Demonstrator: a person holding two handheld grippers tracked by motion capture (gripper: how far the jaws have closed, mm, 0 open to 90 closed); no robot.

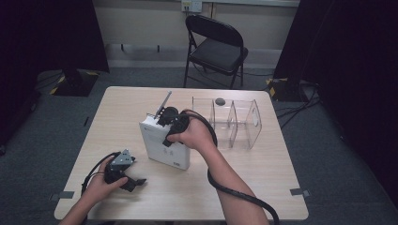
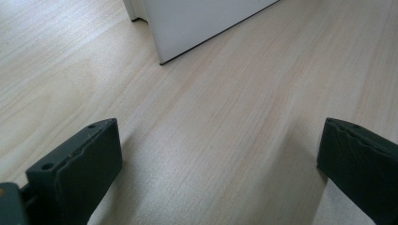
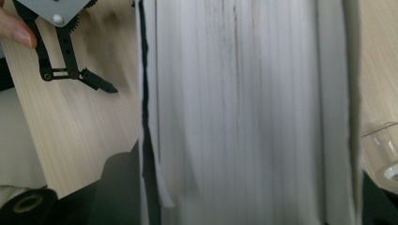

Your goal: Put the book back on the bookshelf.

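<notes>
Pale wood table (image 1: pixel 263 187): a light, wood-grained tabletop across the middle of the high view; it bears everything in play.

Clear plastic organiser (image 1: pixel 234 124): a see-through box with compartments, right of centre in the high view, just beside the book. A small dark round thing lies at its far edge; what it is cannot be told.

Thick white book (image 1: pixel 164 143): a chunky white-covered volume standing upright at the centre of the high view, its cover facing the lower left. In the right gripper view its white page block (image 3: pixel 244 112) runs from top to bottom.

Right gripper (image 1: pixel 170 117): black, two-jawed, in the person's right hand at the book's top edge. Its jaws straddle the book's thickness, a dark jaw showing at either lower side in the right gripper view. They look clamped on the book, though actual pad contact is hard to make out.

Left gripper (image 1: pixel 131 182): black with a grey plate on top, low on the table in the lower left of the high view, well apart from the book. Its jaws gape wide with bare wood between them.

Step in hand, as a judgement: securing the book from above. Doing it well means squeezing both covers squarely and lifting without tilt, so that no pages splay. The left gripper could steady the lower edge.
</notes>
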